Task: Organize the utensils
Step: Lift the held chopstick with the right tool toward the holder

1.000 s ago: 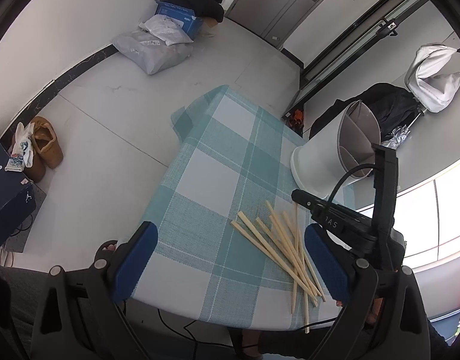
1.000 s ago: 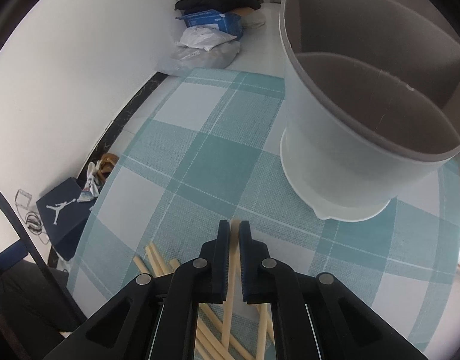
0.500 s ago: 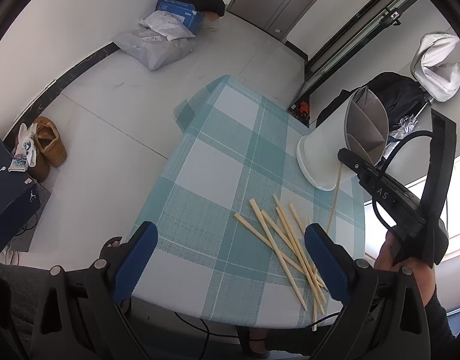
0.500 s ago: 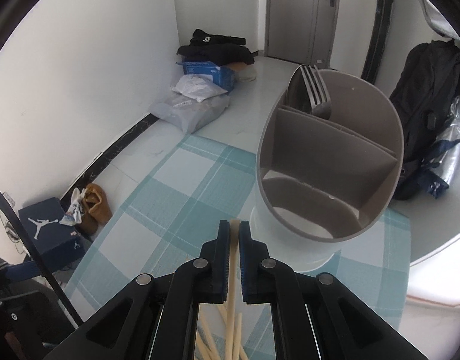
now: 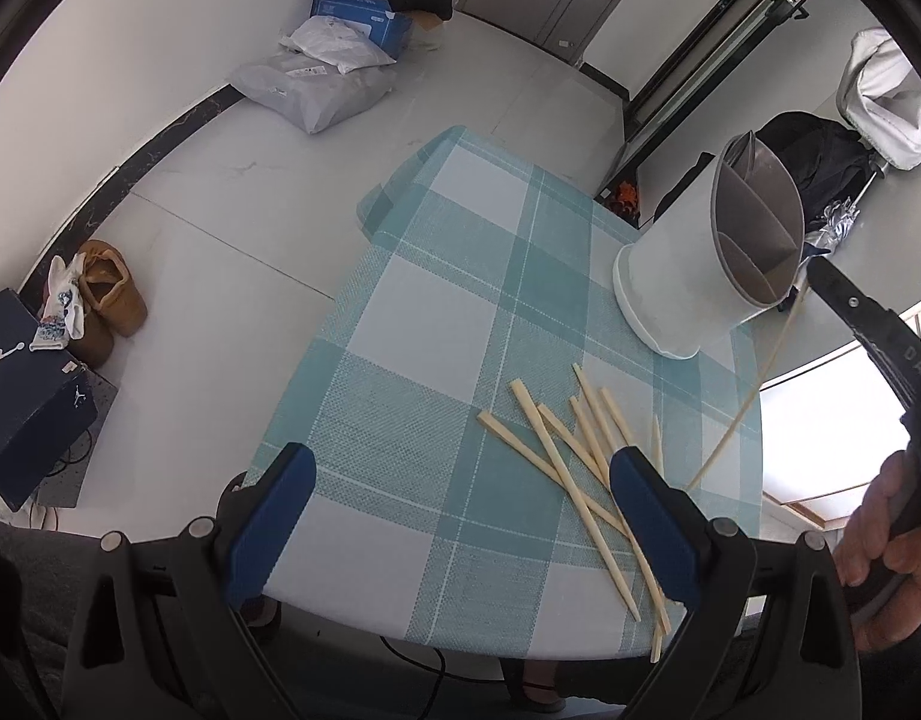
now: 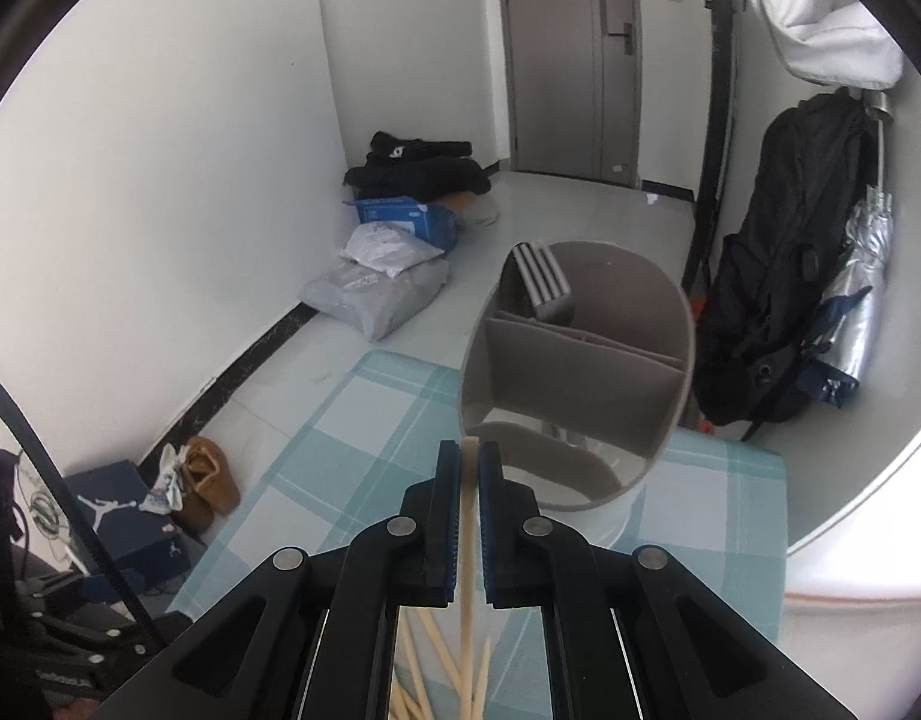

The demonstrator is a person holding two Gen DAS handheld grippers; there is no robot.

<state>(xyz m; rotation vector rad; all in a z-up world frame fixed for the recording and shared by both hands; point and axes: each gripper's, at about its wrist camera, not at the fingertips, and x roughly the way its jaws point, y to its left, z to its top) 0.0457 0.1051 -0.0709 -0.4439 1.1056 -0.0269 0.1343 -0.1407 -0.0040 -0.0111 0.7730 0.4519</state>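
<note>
My right gripper [image 6: 469,459] is shut on one wooden chopstick [image 6: 467,576], lifted off the table, its top end near the rim of the white utensil holder [image 6: 580,384]. The holder has grey dividers and metal utensils [image 6: 541,282] in its far compartment. In the left wrist view the held chopstick [image 5: 754,384] hangs in the air just right of the holder [image 5: 694,282]. Several chopsticks [image 5: 574,456] lie in a loose pile on the checked tablecloth [image 5: 436,330]. My left gripper [image 5: 460,516] is open and empty above the table's near edge, left of the pile.
The table is small and its edges are close on all sides. On the floor lie shoes [image 5: 100,300], a dark shoebox [image 5: 22,396], parcels [image 5: 322,84] and black clothes. A black backpack [image 6: 778,276] and a folded umbrella [image 6: 856,300] stand behind the holder.
My right gripper has risen from the pile with one chopstick and pulled back, so the holder now sits lower and farther in its view. My left gripper has risen a little.
</note>
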